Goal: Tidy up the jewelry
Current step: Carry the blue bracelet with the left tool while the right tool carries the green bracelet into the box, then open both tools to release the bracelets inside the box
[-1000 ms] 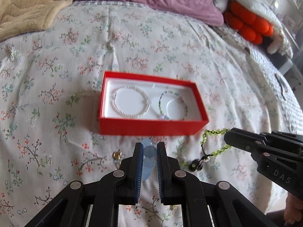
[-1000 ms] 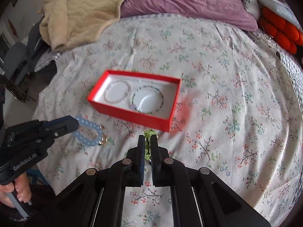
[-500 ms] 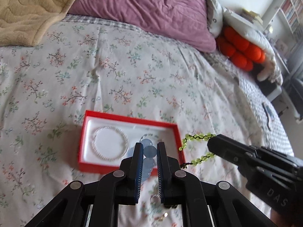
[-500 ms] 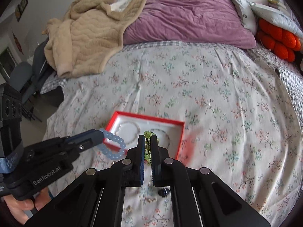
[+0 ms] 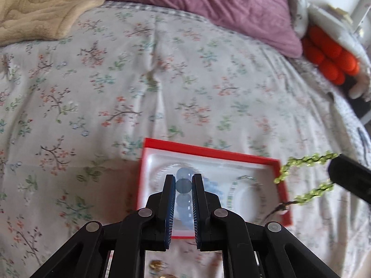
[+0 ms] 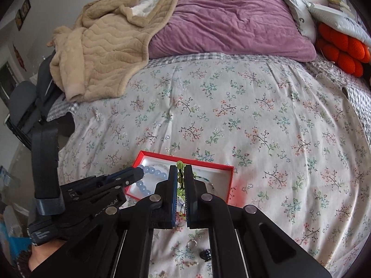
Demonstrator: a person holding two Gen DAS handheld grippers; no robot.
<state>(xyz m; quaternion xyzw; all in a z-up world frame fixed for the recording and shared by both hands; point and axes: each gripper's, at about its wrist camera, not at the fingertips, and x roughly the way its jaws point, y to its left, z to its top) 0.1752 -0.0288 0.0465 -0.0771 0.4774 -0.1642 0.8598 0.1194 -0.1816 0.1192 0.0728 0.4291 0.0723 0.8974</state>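
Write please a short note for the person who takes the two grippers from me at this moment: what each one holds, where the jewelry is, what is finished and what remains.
Left gripper: shut on the blue bead bracelet, held above the red jewelry box.
Right gripper: shut on the green bead bracelet, held over the box's right edge.
Done: a white bead bracelet and a multicolored bead bracelet lie in the box's white tray.
Left: lower both held bracelets into the box and release. Then collect the small pieces on the floral bedspread near you: a ring, a dark bead charm and gold-colored bits.
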